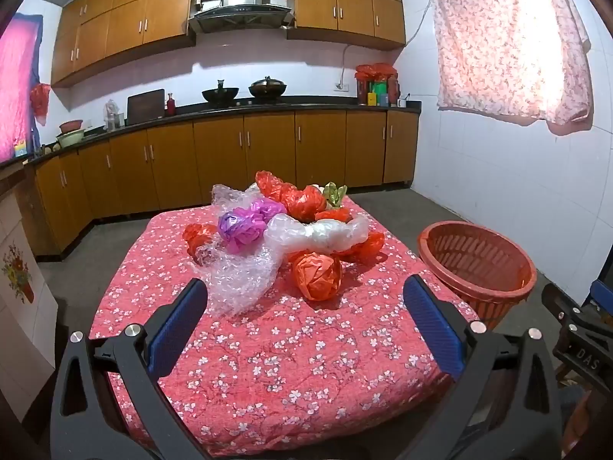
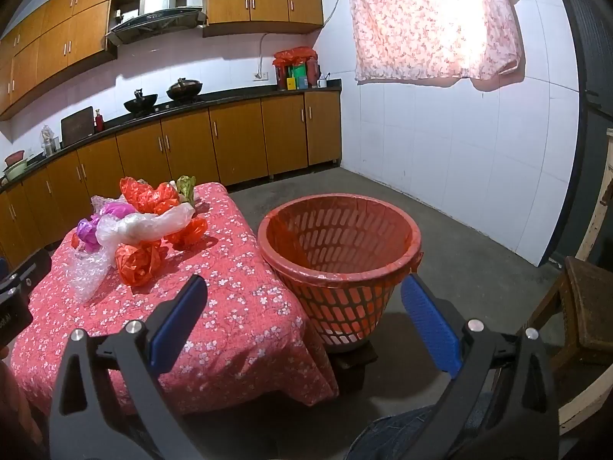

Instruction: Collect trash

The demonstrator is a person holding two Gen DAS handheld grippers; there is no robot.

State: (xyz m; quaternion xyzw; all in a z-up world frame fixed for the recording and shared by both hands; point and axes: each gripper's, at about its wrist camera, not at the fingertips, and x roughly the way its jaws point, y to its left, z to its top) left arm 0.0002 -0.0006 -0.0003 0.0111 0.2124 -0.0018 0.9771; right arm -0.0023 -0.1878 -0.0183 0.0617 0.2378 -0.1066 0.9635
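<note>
A heap of crumpled plastic trash lies on the far half of a table with a red floral cloth point(image 1: 291, 364): an orange-red bag ball point(image 1: 317, 275), clear bubble wrap point(image 1: 241, 280), a purple bag point(image 1: 245, 224), a whitish bag point(image 1: 325, 232) and more red bags point(image 1: 295, 195). A red slotted basket point(image 1: 477, 262) stands right of the table. My left gripper point(image 1: 306, 299) is open and empty, just short of the heap. My right gripper point(image 2: 304, 295) is open and empty, over the table's right edge before the basket point(image 2: 339, 253). The heap also shows in the right wrist view point(image 2: 140, 226).
Wooden kitchen cabinets point(image 1: 245, 153) with a dark counter run along the back wall, with pans and bottles on top. A white tiled wall point(image 2: 459, 176) with a floral curtain is at the right. A wooden stool point(image 2: 586, 306) stands on the grey floor at the right.
</note>
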